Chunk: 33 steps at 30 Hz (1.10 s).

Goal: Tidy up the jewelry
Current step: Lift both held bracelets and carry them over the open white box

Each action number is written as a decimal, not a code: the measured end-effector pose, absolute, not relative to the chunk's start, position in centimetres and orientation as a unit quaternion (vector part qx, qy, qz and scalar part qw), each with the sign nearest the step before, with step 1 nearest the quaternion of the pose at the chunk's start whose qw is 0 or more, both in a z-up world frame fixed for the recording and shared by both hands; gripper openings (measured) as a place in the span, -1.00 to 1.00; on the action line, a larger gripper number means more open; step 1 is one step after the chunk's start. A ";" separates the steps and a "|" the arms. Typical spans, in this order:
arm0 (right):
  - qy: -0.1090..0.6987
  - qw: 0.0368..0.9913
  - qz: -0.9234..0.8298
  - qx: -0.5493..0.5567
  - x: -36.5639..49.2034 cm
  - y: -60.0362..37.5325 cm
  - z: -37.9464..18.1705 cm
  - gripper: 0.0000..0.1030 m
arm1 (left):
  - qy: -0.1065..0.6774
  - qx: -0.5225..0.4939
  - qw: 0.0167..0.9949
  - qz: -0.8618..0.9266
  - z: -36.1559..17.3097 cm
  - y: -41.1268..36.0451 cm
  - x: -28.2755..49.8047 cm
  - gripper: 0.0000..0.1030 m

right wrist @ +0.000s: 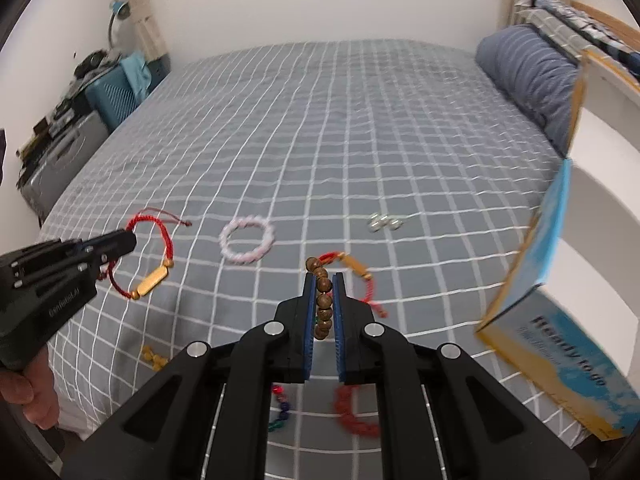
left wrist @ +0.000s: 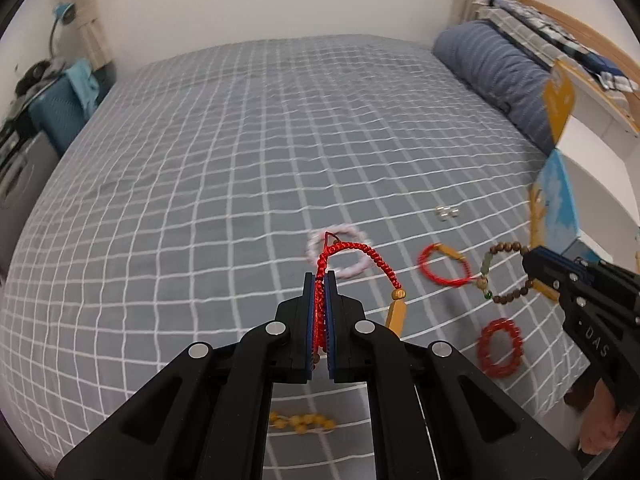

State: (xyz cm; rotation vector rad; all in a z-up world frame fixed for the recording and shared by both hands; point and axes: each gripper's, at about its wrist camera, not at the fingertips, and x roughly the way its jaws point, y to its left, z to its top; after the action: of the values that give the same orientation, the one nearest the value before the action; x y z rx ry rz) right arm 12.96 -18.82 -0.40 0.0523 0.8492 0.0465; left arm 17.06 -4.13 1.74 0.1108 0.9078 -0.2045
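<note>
While gripped, two bracelets: red cord bracelet (left wrist: 352, 250), wooden bead bracelet (right wrist: 322, 300)

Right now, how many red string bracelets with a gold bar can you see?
2. One red string bracelet is pinched in the left gripper; the second bracelet lies on the bed to its right. The box could hide more.

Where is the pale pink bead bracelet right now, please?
The pink bracelet lies flat on the checked bedspread, left of centre in the right wrist view, between the left gripper's red cord bracelet and the small silver rings.
</note>
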 end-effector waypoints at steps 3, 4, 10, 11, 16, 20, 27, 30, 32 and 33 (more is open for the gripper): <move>0.399 0.916 0.008 0.033 12.8 -20.6 0.8 -0.86 | 0.429 0.064 0.894 -0.114 2.6 -6.2 17.0 -0.93; 0.394 0.918 0.001 0.037 12.7 -21.5 1.3 -0.86 | 0.427 0.066 0.894 -0.120 2.9 -6.9 17.0 -0.93; 0.367 0.927 -0.045 0.062 11.8 -27.0 3.8 -0.86 | 0.407 0.084 0.895 -0.163 4.8 -12.4 17.2 -0.93; 0.363 0.928 -0.055 0.067 11.6 -28.0 4.1 -0.86 | 0.406 0.086 0.894 -0.169 5.0 -13.1 17.2 -0.93; 0.348 0.927 -0.113 0.087 10.0 -33.2 5.3 -0.86 | 0.390 0.104 0.888 -0.218 6.1 -18.7 17.0 -0.92; 0.343 0.921 -0.155 0.103 8.3 -37.1 5.8 -0.85 | 0.383 0.114 0.879 -0.261 6.5 -23.0 16.6 -0.92; 0.350 0.901 -0.221 0.131 5.7 -43.2 4.9 -0.85 | 0.377 0.137 0.857 -0.323 5.3 -30.5 15.7 -0.92; 0.356 0.891 -0.244 0.138 4.4 -45.0 4.0 -0.85 | 0.383 0.144 0.844 -0.346 4.4 -32.9 15.5 -0.92; 0.358 0.886 -0.258 0.141 3.6 -45.8 3.3 -0.85 | 0.389 0.151 0.835 -0.360 3.6 -34.3 15.4 -0.92; 0.361 0.883 -0.264 0.144 3.2 -46.2 3.0 -0.85 | 0.391 0.153 0.831 -0.365 3.3 -35.0 15.3 -0.92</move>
State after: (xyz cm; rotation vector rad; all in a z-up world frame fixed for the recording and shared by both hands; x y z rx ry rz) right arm 3.20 -46.22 3.02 0.3002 0.7510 -0.5502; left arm 15.32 -34.95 3.35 0.3252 0.8284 -0.7746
